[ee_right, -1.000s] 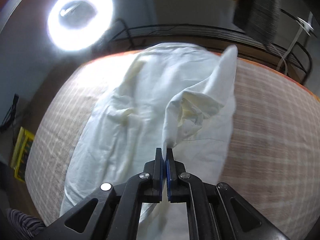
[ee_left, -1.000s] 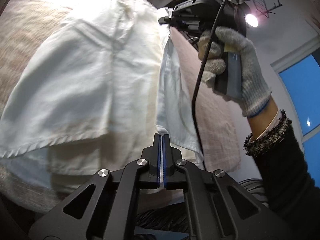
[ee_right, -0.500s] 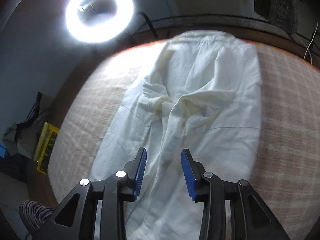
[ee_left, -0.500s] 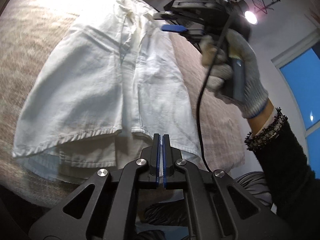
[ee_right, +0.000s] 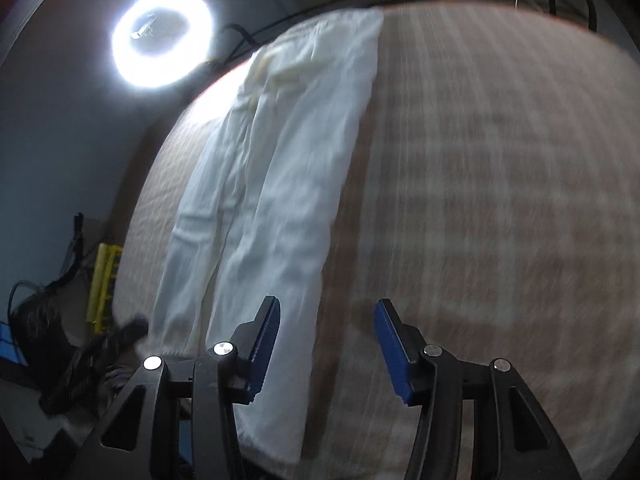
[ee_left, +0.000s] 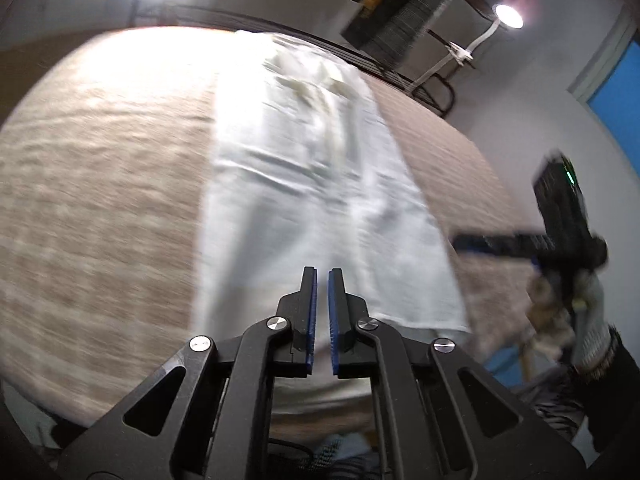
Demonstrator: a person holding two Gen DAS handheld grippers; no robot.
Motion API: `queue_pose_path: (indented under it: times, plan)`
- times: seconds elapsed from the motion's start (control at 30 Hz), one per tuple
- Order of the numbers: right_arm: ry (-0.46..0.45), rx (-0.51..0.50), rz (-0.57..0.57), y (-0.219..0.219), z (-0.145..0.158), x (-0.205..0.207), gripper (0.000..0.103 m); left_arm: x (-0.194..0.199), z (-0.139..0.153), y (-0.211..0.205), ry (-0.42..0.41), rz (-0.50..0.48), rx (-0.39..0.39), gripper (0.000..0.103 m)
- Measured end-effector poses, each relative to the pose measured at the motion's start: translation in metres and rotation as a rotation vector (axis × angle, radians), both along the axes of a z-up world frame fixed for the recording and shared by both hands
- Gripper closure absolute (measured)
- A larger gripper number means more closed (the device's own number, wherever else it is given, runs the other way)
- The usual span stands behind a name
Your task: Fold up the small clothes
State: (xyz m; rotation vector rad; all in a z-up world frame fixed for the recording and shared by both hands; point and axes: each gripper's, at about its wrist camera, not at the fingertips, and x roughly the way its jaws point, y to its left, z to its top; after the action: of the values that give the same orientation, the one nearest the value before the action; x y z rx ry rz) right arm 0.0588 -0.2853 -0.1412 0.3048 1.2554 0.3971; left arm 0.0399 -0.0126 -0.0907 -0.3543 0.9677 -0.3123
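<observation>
The white cloth (ee_left: 320,200) lies flat in a long strip on the checked bed (ee_left: 100,200). The left claw (ee_left: 322,280) is almost pressed together and holds nothing. The right claw (ee_right: 326,316) is opening, nothing in it.

A folded garment (ee_left: 312,184) is laid lengthwise on a bed (ee_left: 100,200), near edge to far; a ring light (ee_right: 162,38) is placed beyond.

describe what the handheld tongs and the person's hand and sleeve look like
Both tongs, left and right, are matte black plastic with triangular cutouts, silver screw heads and ribbed blue pads. In the left wrist view, the right hand wears a pale grey knit glove above a dark sleeve with a speckled cuff.
</observation>
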Motion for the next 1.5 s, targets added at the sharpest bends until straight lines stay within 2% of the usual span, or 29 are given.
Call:
queue_pose_path:
  times: [0.03,0.1,0.13,0.17,0.27,0.33,0.37,0.4,0.43,0.6,0.7,0.83,0.9,1.0,1.1,1.17,1.3,1.33,1.4,1.5]
  plan:
    - [0.021,0.032,0.007,0.002,-0.005,-0.006,0.051,0.004,-0.003,0.007,0.002,0.012,0.011,0.099]
    - [0.043,0.043,0.032,0.007,-0.015,-0.011,0.065,0.010,-0.009,0.016,0.015,0.039,0.029,0.099]
    - [0.046,0.025,0.047,0.010,-0.019,-0.011,0.089,0.012,-0.010,0.022,0.024,0.048,0.023,0.099]
    - [0.056,0.015,0.064,0.013,-0.022,-0.012,0.093,0.014,-0.011,0.024,0.029,0.050,0.022,0.099]
    - [0.040,-0.080,0.081,0.017,-0.024,-0.016,0.094,0.023,-0.011,0.027,0.034,0.038,0.046,0.099]
    - [0.029,-0.109,0.097,0.020,-0.022,-0.019,0.091,0.033,-0.009,0.026,0.030,0.008,0.064,0.099]
    - [0.024,-0.120,0.096,0.020,-0.019,-0.019,0.075,0.039,-0.008,0.026,0.030,-0.005,0.067,0.099]
    - [0.022,-0.126,0.098,0.021,-0.016,-0.019,0.065,0.045,-0.007,0.027,0.028,-0.011,0.067,0.099]
    - [-0.004,-0.119,0.096,0.020,-0.010,-0.019,0.062,0.051,-0.006,0.027,0.023,-0.020,0.072,0.099]
    - [-0.248,-0.162,0.097,0.024,0.033,-0.012,0.072,0.088,-0.005,0.019,-0.025,-0.066,0.139,0.099]
    - [-0.312,-0.178,0.111,0.035,0.037,0.008,0.078,0.105,-0.012,0.007,-0.035,-0.118,0.165,0.099]
    - [-0.274,-0.189,0.089,0.043,0.017,0.032,0.079,0.122,-0.038,0.007,0.022,-0.112,0.155,0.099]
    - [-0.260,-0.253,0.094,0.049,0.002,0.040,0.085,0.119,-0.049,0.010,0.046,-0.115,0.166,0.099]
    - [-0.206,-0.248,0.085,0.042,-0.018,0.033,0.086,0.102,-0.051,0.010,0.020,-0.143,0.194,0.099]
    - [-0.207,-0.238,0.080,0.036,-0.013,0.013,0.082,0.079,-0.053,0.009,0.005,-0.164,0.237,0.099]
    - [-0.189,-0.229,0.077,0.031,-0.010,-0.002,0.074,0.062,-0.055,0.009,0.007,-0.162,0.247,0.099]
    - [-0.110,-0.236,0.095,0.031,-0.010,-0.041,0.073,0.023,-0.051,0.008,-0.013,-0.174,0.303,0.099]
    - [-0.098,-0.242,0.100,0.031,-0.010,-0.050,0.073,0.016,-0.049,0.009,-0.001,-0.192,0.311,0.095]
    - [-0.079,-0.253,0.110,0.030,-0.010,-0.069,0.072,0.006,-0.047,0.013,0.051,-0.209,0.296,0.093]
    - [-0.096,-0.257,0.086,0.021,0.005,-0.087,0.065,0.000,-0.034,0.025,0.061,-0.162,0.223,0.090]
